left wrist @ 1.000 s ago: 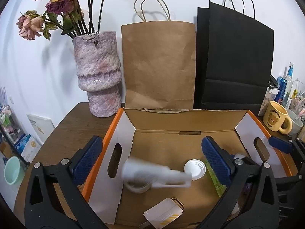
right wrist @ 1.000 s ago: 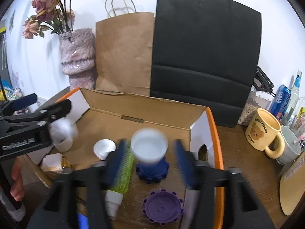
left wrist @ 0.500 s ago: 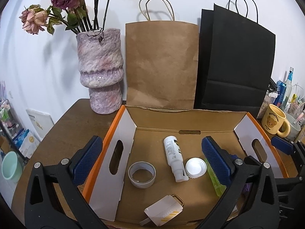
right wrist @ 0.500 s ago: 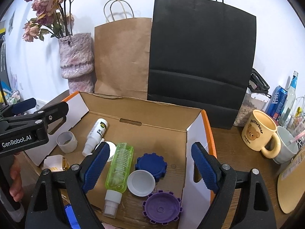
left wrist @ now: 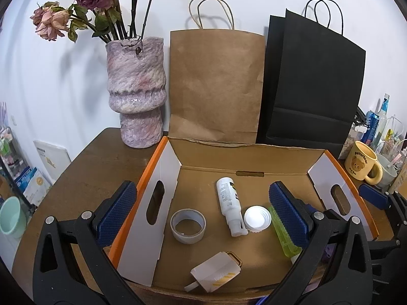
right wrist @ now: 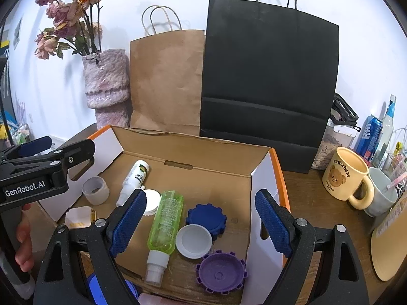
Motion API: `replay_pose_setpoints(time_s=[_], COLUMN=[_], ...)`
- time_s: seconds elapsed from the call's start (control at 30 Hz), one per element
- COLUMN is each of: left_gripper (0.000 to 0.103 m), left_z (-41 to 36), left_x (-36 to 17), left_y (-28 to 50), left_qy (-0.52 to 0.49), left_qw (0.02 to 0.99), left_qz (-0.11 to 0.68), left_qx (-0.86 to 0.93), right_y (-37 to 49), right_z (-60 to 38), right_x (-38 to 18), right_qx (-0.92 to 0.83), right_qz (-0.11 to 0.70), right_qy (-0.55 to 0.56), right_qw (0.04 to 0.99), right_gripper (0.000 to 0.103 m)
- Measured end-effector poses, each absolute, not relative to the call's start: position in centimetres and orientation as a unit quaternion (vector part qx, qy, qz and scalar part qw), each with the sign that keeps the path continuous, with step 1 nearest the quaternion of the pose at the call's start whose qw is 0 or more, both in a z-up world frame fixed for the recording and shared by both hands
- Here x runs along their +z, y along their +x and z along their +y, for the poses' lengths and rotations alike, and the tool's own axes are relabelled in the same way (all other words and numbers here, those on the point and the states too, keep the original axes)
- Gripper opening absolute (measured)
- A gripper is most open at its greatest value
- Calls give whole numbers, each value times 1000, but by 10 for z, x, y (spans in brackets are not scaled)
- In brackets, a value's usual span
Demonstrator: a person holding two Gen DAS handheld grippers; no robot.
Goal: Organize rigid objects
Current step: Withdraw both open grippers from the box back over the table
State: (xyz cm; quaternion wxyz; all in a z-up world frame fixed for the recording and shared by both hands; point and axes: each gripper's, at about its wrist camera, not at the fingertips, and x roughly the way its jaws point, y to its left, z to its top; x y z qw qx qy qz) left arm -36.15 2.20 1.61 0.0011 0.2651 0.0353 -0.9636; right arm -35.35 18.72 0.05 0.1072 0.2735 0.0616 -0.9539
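Box (left wrist: 254, 152) sits open on the table (left wrist: 84, 172), so we can drop things in from above; bottles (right wrist: 165, 223), lids (right wrist: 194, 240) and tape (left wrist: 188, 226) lie loose on its floor. Both our grippers, left (left wrist: 201, 213) and right (right wrist: 201, 225), hover spread and empty over it.

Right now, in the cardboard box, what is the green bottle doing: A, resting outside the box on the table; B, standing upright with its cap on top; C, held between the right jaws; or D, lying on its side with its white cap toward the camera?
D: the green bottle lies flat on the floor of the cardboard box, white cap nearest the camera.
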Motion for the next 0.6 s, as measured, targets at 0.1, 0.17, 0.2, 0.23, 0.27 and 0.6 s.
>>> replay_pose_setpoints(time_s=[0.1,0.17,0.2,0.23,0.27,0.6], left_gripper=[103,103,103,103,103,103], left_z=[22,22,23,23,23,26], left_x=[16,15,15,14,14,12], left_y=[-358,-354,-352,-349,-347,-321], left_qy=[265,267,268,268,269,272], left_qw=[0,-3,-4,-5,-5,-12], left_qz=[35,33,33,32,32,31], left_qx=[-964,-963,-963,-963,-963,-962], right_y=[-348,-344,-342,-339,-337,-310], right_z=[187,188,189,190,191,197], right_x=[0,0,0,0,0,-1], right_qx=[-954,-954,-954,-955,-955,-955], right_qz=[66,67,67,67,67,62], right_qy=[272,272,272,271,271,273], right_qw=[105,104,103,102,102,92], right_gripper=[91,91,91,91,91,91])
